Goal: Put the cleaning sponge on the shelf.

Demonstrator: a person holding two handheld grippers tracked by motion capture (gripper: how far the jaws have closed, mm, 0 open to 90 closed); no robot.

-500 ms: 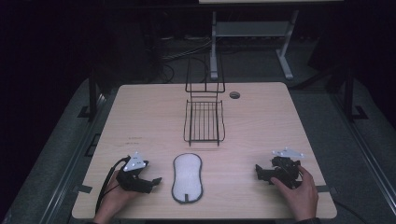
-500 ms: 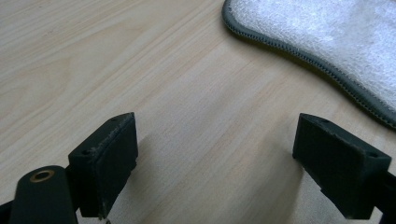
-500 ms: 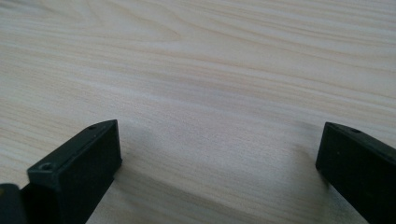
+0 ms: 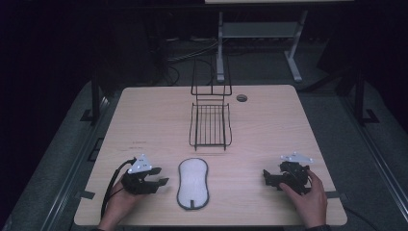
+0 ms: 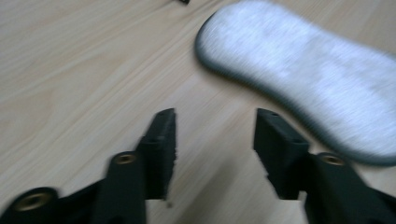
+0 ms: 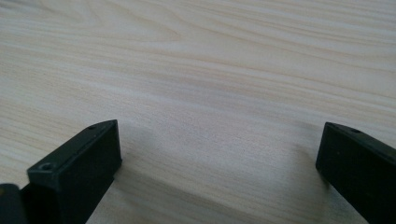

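My left gripper (image 4: 161, 182) rests at 7 o'clock on the pale wooden table (image 4: 269, 130), jaws spread on nothing, just beside the grey-edged white oval pad (image 4: 193, 183) at 6 o'clock. My right gripper (image 4: 267, 177) sits at 5 o'clock, jaws spread wide over bare wood. The black wire rack (image 4: 210, 122) stands near the centre, toward 12 o'clock.

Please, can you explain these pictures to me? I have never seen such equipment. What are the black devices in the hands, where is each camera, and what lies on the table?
A person sits at a wooden table and holds one hand tool in each hand: the left tongs and the right tongs. Both are open and hold nothing. One picture is taken from above the table. The other two come from small cameras riding on each tool, looking along its two black jaws. On the table lie a grey-edged white insole, between the hands, and a black wire rack farther away. The left tool's camera sees the insole close by.
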